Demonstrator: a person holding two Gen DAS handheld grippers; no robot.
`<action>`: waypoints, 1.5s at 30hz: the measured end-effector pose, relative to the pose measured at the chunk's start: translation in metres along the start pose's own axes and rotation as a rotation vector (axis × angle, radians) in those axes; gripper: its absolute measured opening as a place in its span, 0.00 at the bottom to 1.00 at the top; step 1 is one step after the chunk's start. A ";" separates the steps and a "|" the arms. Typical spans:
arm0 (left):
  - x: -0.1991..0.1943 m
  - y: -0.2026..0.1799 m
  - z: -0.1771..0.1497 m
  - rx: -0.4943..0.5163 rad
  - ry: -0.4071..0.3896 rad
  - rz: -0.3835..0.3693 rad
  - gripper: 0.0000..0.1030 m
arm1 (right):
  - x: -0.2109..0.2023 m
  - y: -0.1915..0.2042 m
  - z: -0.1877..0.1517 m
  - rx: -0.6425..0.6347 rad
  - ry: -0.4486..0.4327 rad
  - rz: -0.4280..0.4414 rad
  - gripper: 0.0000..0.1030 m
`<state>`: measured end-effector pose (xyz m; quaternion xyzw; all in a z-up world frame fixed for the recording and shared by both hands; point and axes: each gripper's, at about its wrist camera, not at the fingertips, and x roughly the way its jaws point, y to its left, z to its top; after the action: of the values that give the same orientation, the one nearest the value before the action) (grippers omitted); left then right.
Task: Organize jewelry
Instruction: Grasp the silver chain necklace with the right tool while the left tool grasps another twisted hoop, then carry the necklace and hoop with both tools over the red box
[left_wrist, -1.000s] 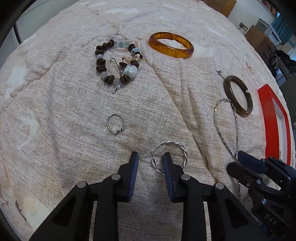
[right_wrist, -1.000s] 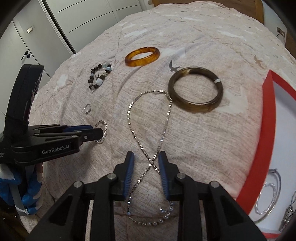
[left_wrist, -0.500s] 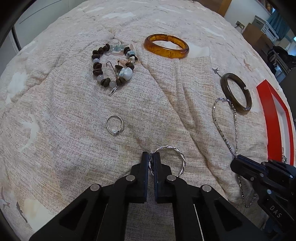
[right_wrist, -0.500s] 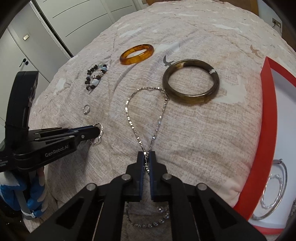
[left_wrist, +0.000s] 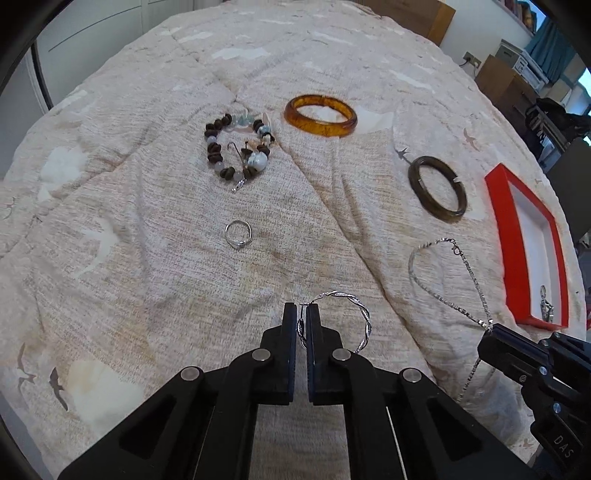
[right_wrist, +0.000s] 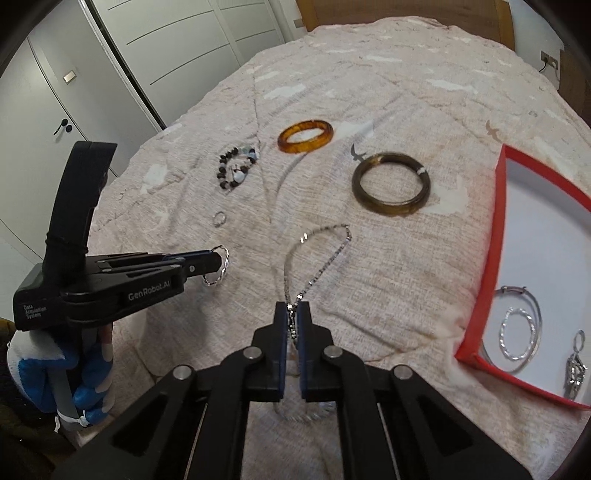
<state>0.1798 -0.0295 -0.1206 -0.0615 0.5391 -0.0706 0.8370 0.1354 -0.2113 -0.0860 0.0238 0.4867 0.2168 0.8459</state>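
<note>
- Left wrist view: my left gripper (left_wrist: 301, 322) is pressed together on the twisted silver hoop (left_wrist: 345, 318); its jaws have just been closing, and now the hoop wire sits between the pads while the rest of the hoop stands out to the right of them.
- On the beige bedspread (left_wrist: 155, 266) beyond it I see a small silver ring (left_wrist: 238, 233), a beaded bracelet (left_wrist: 238, 147), an amber bangle (left_wrist: 320, 115) and a dark green bangle (left_wrist: 437, 189), all apart from each other.
- At the right edge my right gripper (left_wrist: 491, 338) shows only from the side, with the silver chain (left_wrist: 443, 280) running up from its tip.
- The red box (left_wrist: 496, 236) is seen here mostly by its rim; its contents are hardly visible.
- Right wrist view: the right gripper (right_wrist: 293, 321) pinches the chain (right_wrist: 317, 258) between its pads; these jaws too have just been closing.
- The loop of the chain lies ahead on the bedspread (right_wrist: 388, 288), another part hangs blurred below the fingers.
- Only this view shows the inside of the red box (right_wrist: 480, 295): a thin bangle (right_wrist: 532, 314), a second twisted hoop (right_wrist: 517, 339) and a pendant (right_wrist: 574, 373) lie on the white floor.
- This view also shows the left gripper (right_wrist: 216, 263) from the side with its hoop (right_wrist: 218, 271), and a gloved hand (right_wrist: 55, 376) under it.
</note>
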 end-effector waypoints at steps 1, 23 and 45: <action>-0.005 0.000 -0.002 0.000 -0.007 -0.004 0.04 | -0.005 0.002 0.000 -0.003 -0.009 -0.003 0.04; -0.084 -0.104 0.015 0.139 -0.140 -0.161 0.03 | -0.140 -0.042 -0.011 0.086 -0.287 -0.120 0.04; 0.017 -0.232 0.046 0.278 -0.021 -0.214 0.03 | -0.126 -0.183 -0.021 0.217 -0.290 -0.218 0.04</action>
<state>0.2167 -0.2594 -0.0750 -0.0029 0.5058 -0.2326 0.8307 0.1265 -0.4294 -0.0409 0.0931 0.3798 0.0645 0.9181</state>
